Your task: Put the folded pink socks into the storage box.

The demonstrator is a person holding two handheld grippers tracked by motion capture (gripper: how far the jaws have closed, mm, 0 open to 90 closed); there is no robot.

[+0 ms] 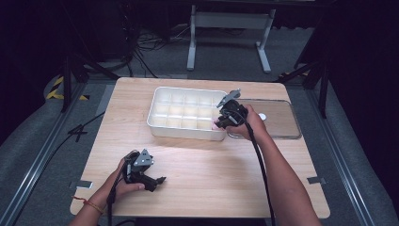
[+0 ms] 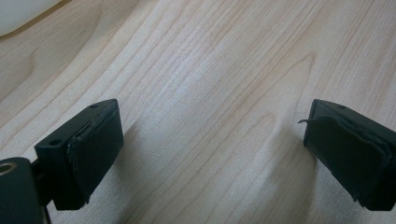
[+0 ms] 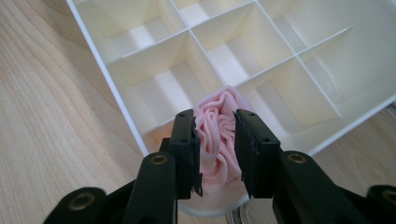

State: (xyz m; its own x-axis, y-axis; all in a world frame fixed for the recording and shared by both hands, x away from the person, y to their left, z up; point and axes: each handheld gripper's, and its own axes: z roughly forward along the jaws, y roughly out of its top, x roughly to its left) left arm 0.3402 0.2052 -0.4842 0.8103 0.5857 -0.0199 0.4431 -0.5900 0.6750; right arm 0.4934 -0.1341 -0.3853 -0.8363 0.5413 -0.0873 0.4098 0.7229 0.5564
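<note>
**Pink cloth half-released over tray**

While right tool (image 3: 217,140) sits w/ jaws flanking crumpled pink cloth (image 3: 217,133) in near corner cell of white plastic divided tray (image 3: 116,84), grip looks loose; fabric may snag a pad and lift out. Left tool (image 2: 210,154) rests wide apart, empty, on pale wooden surface (image 2: 210,70).

The left hand (image 1: 123,181) rests near the front left corner of the table and holds the left gripper (image 1: 157,181) low, with its jaws wide apart and nothing between them. The right arm reaches far forward toward the back right part. The right gripper (image 1: 217,123) points down, its jaws only a little apart, loosely beside something soft.
</note>
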